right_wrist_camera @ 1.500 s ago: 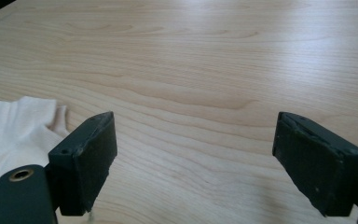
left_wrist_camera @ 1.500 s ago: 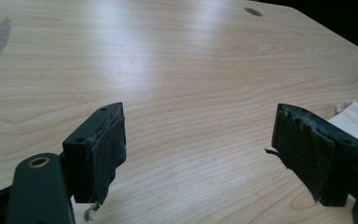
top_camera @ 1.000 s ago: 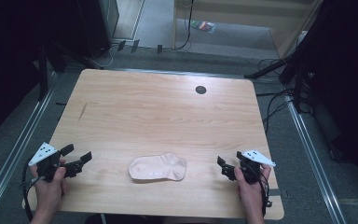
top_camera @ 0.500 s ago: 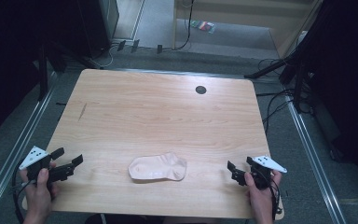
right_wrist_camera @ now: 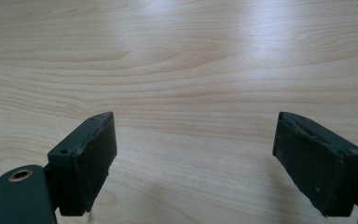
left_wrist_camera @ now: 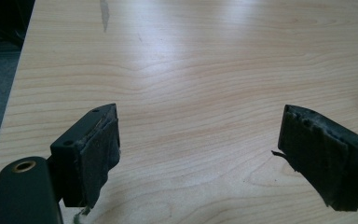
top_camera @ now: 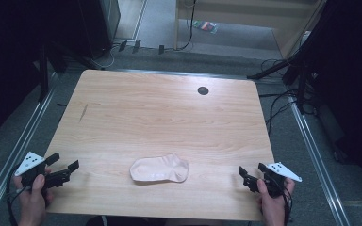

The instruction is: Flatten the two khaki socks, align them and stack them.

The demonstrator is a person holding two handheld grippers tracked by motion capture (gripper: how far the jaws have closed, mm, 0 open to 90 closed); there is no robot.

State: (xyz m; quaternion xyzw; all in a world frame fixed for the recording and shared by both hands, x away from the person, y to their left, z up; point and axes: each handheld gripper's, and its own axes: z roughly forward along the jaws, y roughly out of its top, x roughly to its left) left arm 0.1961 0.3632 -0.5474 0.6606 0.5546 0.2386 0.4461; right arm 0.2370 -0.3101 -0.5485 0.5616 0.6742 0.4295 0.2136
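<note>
**A:** While both grippers sit at the near corners, where does the sock [top_camera: 160,168] lie?

**B:** Flat on the worktop [top_camera: 160,113], near the front edge, roughly midway between the 2 hands. Its long axis runs left to right across the worktop, wider end toward the right gripper [top_camera: 250,178].

**A:** Which hand is nearer?

**B:** Hard to call. The left gripper [top_camera: 62,170] and the right one both stand well apart from it, each pointing inward toward the middle. The right looks slightly closer to the wider end, though that is a judgement.

**A:** And the fingers?

**B:** Released on both. In the left gripper view the fingers [left_wrist_camera: 91,154] stand wide with bare wood between them; the right gripper view shows its fingers [right_wrist_camera: 86,161] spread the same way, holding nothing. A pale sliver at that view's left edge may be the sock.

**A:** The surface?

**B:** Light wood grain, bare except for the sock, with a dark round cable hole [top_camera: 202,90] toward the far side and a small dark scuff [top_camera: 83,113] at far left.

**A:** The room?

**B:** Dim. Grey floor, loose cables [top_camera: 278,101] and dark stands around the worktop.
</note>
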